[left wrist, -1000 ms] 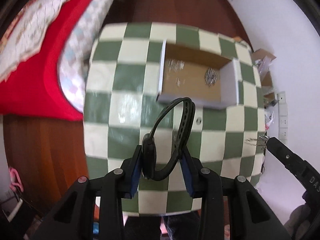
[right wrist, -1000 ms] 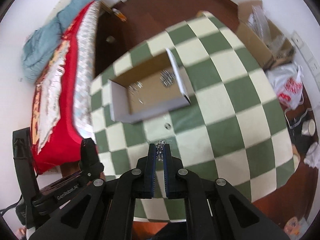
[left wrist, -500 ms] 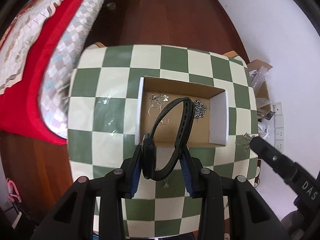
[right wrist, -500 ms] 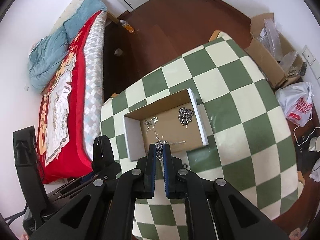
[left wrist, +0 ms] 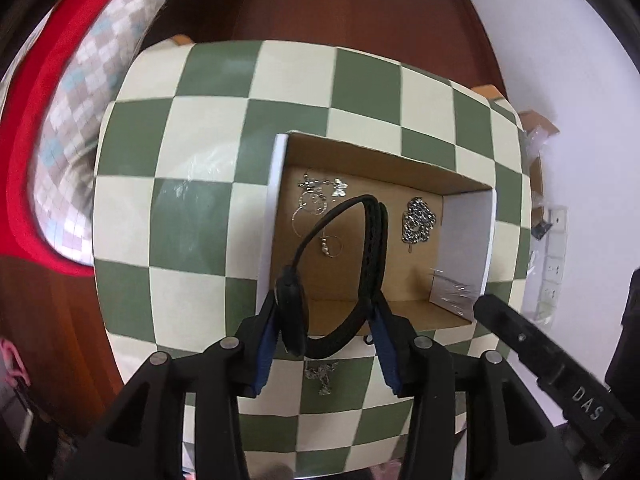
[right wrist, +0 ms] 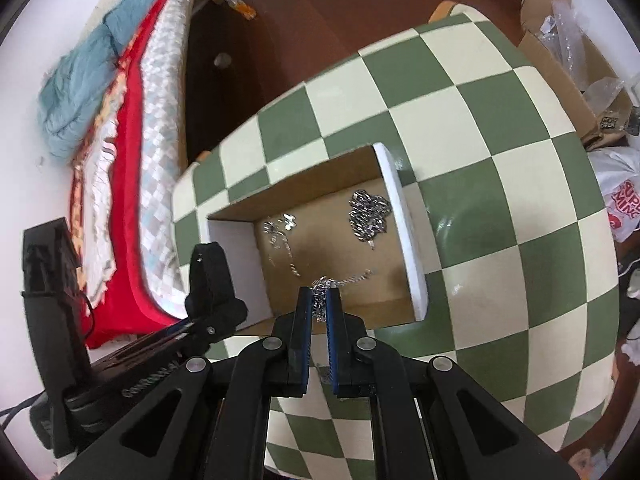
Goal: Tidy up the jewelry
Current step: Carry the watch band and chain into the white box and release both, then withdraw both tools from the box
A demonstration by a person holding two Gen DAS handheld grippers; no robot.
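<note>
My left gripper (left wrist: 326, 312) is shut on a black watch-like band (left wrist: 370, 240) and holds it over the near edge of an open cardboard box (left wrist: 372, 152). Inside lie thin silver necklaces (left wrist: 316, 204) and a chunky silver chain (left wrist: 416, 220). My right gripper (right wrist: 319, 300) is shut on a thin silver chain (right wrist: 320, 286) just above the box's near side (right wrist: 400, 236); its end trails into the box. A small silver piece (left wrist: 322, 374) lies on the checkered table in front of the box. The right gripper's finger (left wrist: 520, 336) shows in the left wrist view.
The box sits on a green-and-cream checkered table (left wrist: 192, 216). A bed with a red blanket (right wrist: 120, 184) stands to the left. A cardboard carton with plastic bags (right wrist: 560, 48) and a white bag (right wrist: 620, 208) are on the floor to the right.
Both grippers have come down and closer to the box. The black band now hangs over the box's near edge and the silver chain's end reaches into the box.
</note>
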